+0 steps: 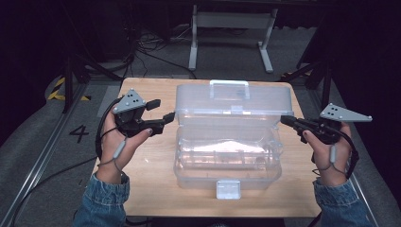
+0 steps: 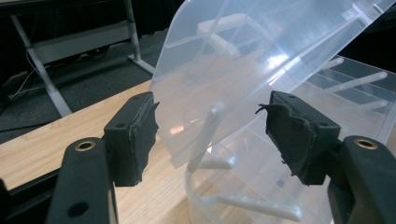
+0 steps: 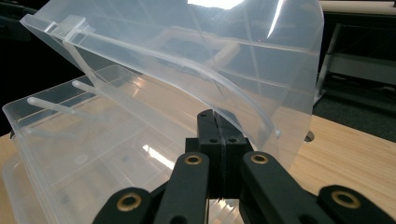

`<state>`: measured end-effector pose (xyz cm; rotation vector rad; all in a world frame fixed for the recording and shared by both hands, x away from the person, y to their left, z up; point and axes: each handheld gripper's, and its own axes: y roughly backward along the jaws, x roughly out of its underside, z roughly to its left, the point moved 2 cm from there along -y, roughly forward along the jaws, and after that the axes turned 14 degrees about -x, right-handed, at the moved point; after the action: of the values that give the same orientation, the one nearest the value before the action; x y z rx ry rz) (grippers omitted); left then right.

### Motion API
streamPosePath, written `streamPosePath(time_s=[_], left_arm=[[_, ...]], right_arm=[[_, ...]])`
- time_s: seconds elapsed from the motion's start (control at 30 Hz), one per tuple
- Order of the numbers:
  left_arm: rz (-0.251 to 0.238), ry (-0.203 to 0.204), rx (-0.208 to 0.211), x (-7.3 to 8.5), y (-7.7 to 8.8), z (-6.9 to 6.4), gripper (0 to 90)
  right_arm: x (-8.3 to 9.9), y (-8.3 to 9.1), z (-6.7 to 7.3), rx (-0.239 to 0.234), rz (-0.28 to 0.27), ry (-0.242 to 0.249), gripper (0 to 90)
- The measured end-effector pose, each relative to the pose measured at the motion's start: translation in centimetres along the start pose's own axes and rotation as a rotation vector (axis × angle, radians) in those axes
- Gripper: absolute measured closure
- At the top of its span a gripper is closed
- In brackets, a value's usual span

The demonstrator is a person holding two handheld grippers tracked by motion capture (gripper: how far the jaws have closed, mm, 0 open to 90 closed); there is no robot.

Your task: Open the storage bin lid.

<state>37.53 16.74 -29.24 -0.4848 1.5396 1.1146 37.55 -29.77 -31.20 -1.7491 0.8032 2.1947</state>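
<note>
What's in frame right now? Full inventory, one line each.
storage box: 1, clear plastic, middle of the table, open
lid: 1, clear, hinged up at the box's far side, white handle on top
latch: 1, whitish, near wall of the box
table: 1, light wood, under the box
frame legs: 1 set, white metal, on the floor beyond the table
cables: several, dark, on the grey floor at the back
floor tape: yellow and black, left of the table
left gripper: 1, black, jaws open, at the lid's left edge
right gripper: 1, black, jaws shut, at the lid's right edge; whether they pinch it is unclear
hands: 2, denim sleeves, from the near edge
</note>
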Motion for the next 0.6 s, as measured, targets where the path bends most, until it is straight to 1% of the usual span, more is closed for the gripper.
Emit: streamPosePath(time_s=[0.1, 0.17, 0.27, 0.3, 0.4, 0.5, 0.6], left_arm=[[-0.001, -0.002, 0.015, 0.4, 0.0, -0.2, 34.6], [-0.004, 0.001, 0.012, 0.5, -0.1, -0.4, 34.7], [-0.001, -0.002, -0.003, 0.6, -0.6, -0.9, 35.5], [-0.004, -0.008, -0.005, 0.5, -0.8, -1.0, 35.7], [-0.014, -0.008, -0.002, 0.4, -1.5, -1.6, 37.3], [-0.023, -0.009, -0.02, 0.2, -2.2, -1.9, 38.4], [-0.036, 0.003, -0.029, 0.0, -2.7, -2.1, 38.8]], right_arm=[[0.0, -0.1, 0.0, -0.001, 0.002, -0.003, 90.0], [-0.1, -0.2, -0.1, 0.0, 0.004, -0.002, 90.0], [-0.1, -0.2, -0.1, 0.001, 0.0, -0.003, 90.0], [-0.1, -0.2, -0.1, 0.001, -0.001, -0.002, 90.0], [-0.1, -0.2, -0.1, 0.001, -0.001, -0.004, 90.0], [-0.1, -0.2, -0.1, -0.001, -0.001, -0.004, 90.0], [-0.1, -0.2, -0.1, -0.002, -0.003, -0.004, 90.0]])
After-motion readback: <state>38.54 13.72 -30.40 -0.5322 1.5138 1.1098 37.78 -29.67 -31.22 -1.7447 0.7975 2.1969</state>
